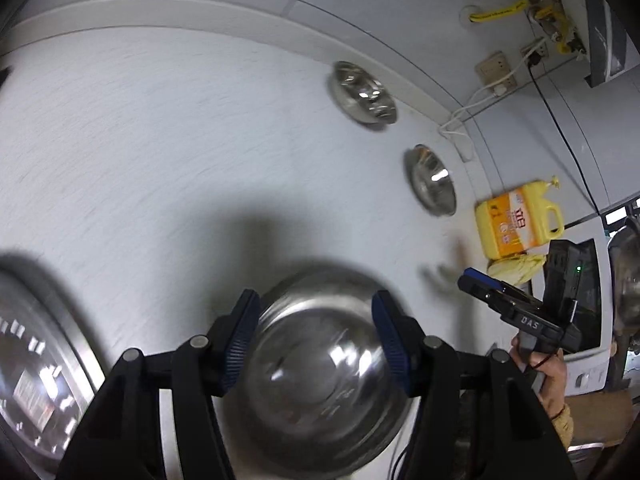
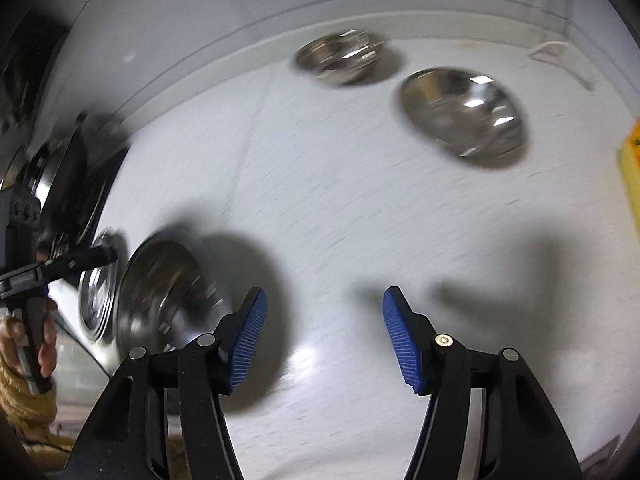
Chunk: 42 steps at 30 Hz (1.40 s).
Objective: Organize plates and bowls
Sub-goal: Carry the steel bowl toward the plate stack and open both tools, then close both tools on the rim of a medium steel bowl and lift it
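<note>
In the left wrist view my left gripper (image 1: 316,336) is open, its blue pads on either side of a steel bowl (image 1: 320,372) that sits on the white counter (image 1: 160,160); I cannot tell if the pads touch it. Two more steel bowls (image 1: 363,92) (image 1: 431,179) stand near the back wall. A large steel plate (image 1: 36,364) lies at the left edge. My right gripper (image 2: 324,338) is open and empty above bare counter. The right wrist view shows the near bowl (image 2: 160,292) at left with the left gripper (image 2: 96,258) beside it, and the two far bowls (image 2: 344,58) (image 2: 464,114).
A yellow detergent jug (image 1: 520,224) and a yellow cloth (image 1: 516,270) stand at the right by the wall. Wall sockets with cables (image 1: 496,72) and yellow gas fittings (image 1: 548,4) are above. A white appliance (image 1: 600,300) sits at the far right.
</note>
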### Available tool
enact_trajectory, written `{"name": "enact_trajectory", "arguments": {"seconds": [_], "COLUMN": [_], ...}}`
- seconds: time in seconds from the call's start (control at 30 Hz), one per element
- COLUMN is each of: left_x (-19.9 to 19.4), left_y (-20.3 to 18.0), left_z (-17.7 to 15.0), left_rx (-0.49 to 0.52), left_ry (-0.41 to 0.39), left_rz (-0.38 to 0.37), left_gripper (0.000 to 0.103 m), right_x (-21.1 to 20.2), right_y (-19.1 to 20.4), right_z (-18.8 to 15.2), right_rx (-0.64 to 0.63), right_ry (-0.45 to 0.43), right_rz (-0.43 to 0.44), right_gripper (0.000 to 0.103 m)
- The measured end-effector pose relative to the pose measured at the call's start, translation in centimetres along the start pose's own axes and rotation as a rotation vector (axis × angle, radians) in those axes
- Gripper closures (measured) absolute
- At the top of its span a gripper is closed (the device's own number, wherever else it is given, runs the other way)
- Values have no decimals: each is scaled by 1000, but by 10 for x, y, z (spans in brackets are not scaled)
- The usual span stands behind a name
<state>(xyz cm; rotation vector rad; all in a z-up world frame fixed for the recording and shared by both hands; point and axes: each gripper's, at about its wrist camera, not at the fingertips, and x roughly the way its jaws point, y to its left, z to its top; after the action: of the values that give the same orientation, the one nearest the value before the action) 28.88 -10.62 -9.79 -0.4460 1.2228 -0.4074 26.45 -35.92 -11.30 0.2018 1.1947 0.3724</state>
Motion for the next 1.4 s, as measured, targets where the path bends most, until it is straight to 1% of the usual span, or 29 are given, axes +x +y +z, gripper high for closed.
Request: {"name": "enact_trajectory", "arguments": {"seconds": [0.07, 0.13, 0.2, 0.33, 0.43, 0.57, 0.67, 0.77, 0.8, 0.83, 0.87, 0.9, 0.97, 1.0, 1.03, 1.07, 1.1, 1.13, 1.17, 1.23, 1.3, 1.4], "left_x": [19, 38, 65, 112, 147, 181, 202, 218, 221, 223, 225, 227, 231, 232, 234, 236, 236, 235, 231, 224, 213, 193], "left_y": [-20, -37, -54, -75, -90, -104, -111, -114, -117, -119, -121, -123, -127, -128, -128, -129, -127, -126, -125, -119, -113, -110], "left_z": [22, 39, 61, 89, 106, 122, 134, 139, 141, 141, 142, 143, 144, 144, 144, 143, 143, 141, 139, 136, 133, 126], "left_rx": [25, 43, 53, 42, 24, 20, 12, 14, 17, 20, 21, 24, 35, 38, 38, 36, 36, 38, 43, 43, 38, 49], "left_ry": [15, 20, 50, 84, 111, 126, 131, 138, 126, 126, 124, 121, 121, 121, 127, 139, 146, 144, 135, 131, 124, 104], "left_rz": [-3, 19, -1, -35, -89, -101, -86, -75, -90, -93, -98, -105, -122, -129, -133, -143, -156, -163, -157, -160, -179, -183], "left_gripper": [46, 46, 46, 46, 46, 46, 46, 47, 46, 47, 46, 47, 48, 51, 62, 67, 77, 85, 86, 95, 96, 96], "right_x": [-7, -14, -18, -17, -3, 19, 32, 43, 45, 49, 51, 54, 61, 64, 66, 67, 68, 69, 70, 71, 68, 62], "right_y": [-23, -46, -69, -110, -127, -143, -151, -158, -158, -159, -159, -158, -155, -152, -149, -145, -143, -139, -136, -129, -123, -114], "right_z": [16, 35, 55, 90, 109, 125, 131, 134, 135, 135, 136, 137, 136, 135, 133, 132, 130, 129, 127, 125, 120, 115], "right_rx": [30, 52, 83, 137, 169, 175, 181, 179, 175, 172, 169, 166, 159, 148, 138, 127, 123, 118, 112, 99, 93, 87], "right_ry": [-26, -46, -71, -91, -85, -57, -44, -33, -31, -26, -24, -21, -11, -7, -5, -10, -8, -3, 1, 9, 13, 7], "right_rz": [-31, -52, -74, -107, -102, -97, -93, -74, -73, -61, -53, -46, -16, -9, -10, -1, 13, 23, 24, 25, 19, 36], "right_gripper": [47, 47, 46, 43, 43, 43, 43, 43, 43, 44, 51, 60, 68, 71, 72, 74, 79, 81, 83, 83, 83, 85]}}
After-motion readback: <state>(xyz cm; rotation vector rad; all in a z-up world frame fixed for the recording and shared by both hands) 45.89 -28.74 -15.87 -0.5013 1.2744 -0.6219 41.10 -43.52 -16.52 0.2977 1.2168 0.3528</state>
